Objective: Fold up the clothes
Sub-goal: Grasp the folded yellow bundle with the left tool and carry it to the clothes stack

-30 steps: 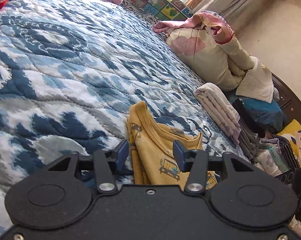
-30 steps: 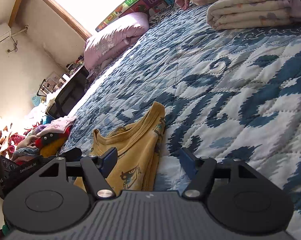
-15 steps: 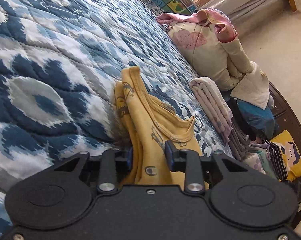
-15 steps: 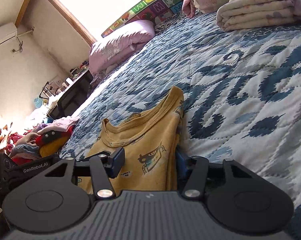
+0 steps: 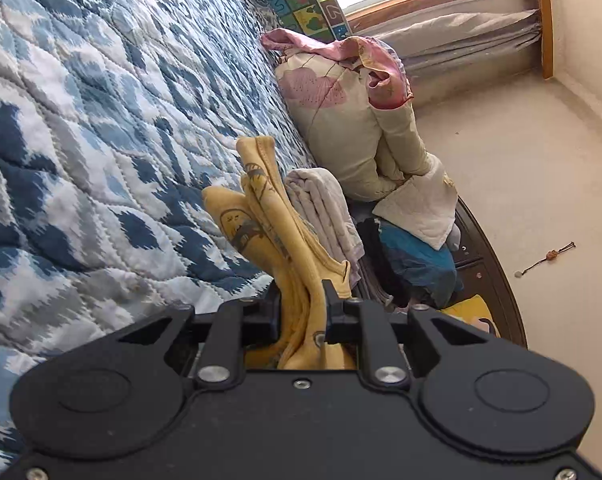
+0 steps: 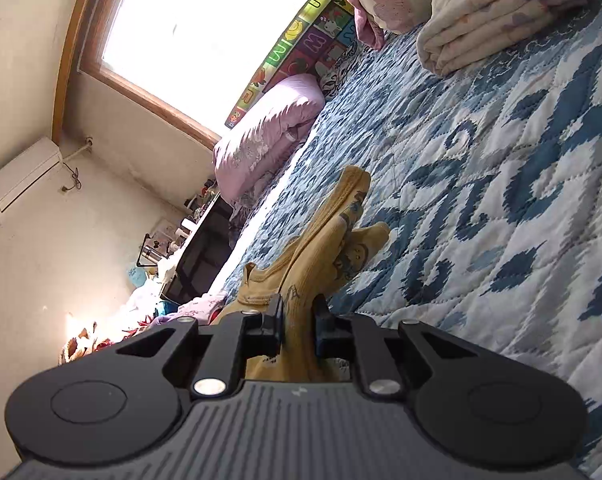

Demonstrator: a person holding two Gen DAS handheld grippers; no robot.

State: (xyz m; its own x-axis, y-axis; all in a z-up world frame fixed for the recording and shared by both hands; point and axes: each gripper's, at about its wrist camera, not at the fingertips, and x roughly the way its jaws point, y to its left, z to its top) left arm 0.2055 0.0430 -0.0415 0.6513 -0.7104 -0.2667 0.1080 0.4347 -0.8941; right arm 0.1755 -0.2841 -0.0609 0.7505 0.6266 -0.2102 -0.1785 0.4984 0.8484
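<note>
One yellow shirt (image 5: 261,216), bunched and raised off the blue quilt (image 5: 81,120). Two grippers on it: left gripper (image 5: 301,304) pinched tight on a gathered edge; right gripper (image 6: 298,316) likewise clamped on fabric (image 6: 333,240). Ahead-right of the left gripper: one folded pale blanket (image 5: 321,204), one cream bundle (image 5: 341,120). Ahead-left of the right gripper: one lilac pillow (image 6: 269,132).

You have a bed under a blue-and-white quilt (image 6: 501,168), with a bright wood-framed window (image 6: 173,40) at its far end. Grey curtains (image 5: 461,36) bunch along the sill. A lilac pillow (image 6: 265,132) leans beside a colourful alphabet mat (image 6: 301,44). Your walls are cream, and an air conditioner (image 6: 17,180) is mounted near the corner.
</note>
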